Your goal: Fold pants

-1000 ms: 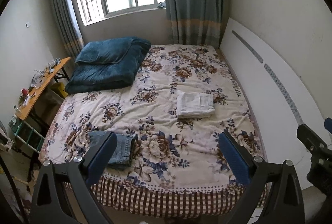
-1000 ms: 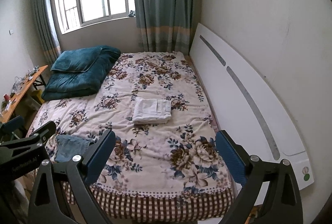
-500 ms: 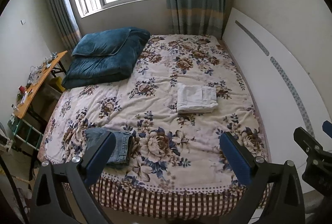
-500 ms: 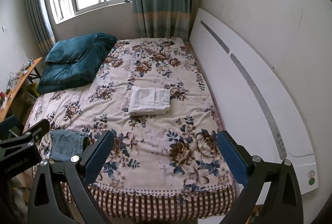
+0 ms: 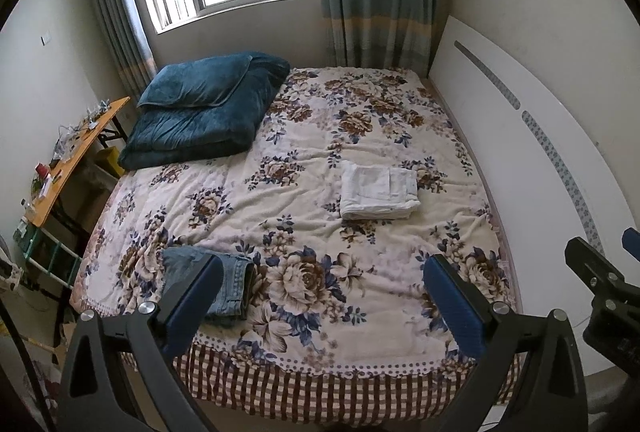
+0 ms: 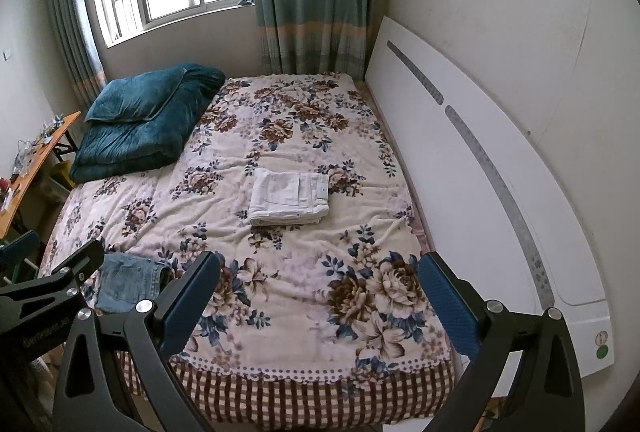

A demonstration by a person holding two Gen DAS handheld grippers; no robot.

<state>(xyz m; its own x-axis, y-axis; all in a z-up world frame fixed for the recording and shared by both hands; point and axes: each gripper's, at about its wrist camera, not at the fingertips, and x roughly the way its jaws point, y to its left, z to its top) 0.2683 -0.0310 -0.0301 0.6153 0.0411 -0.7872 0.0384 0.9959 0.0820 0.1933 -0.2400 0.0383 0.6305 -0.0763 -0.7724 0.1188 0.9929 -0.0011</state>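
Black gripper (image 5: 320, 296) frames, blue pads (silver screws)

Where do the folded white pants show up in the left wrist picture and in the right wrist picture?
Left wrist: the folded white pants lie right of centre on the floral bedspread.
Right wrist: the folded white pants lie just left of centre, mid-bed.
Shared landmark: the folded teal blanket at the bed's far left corner.
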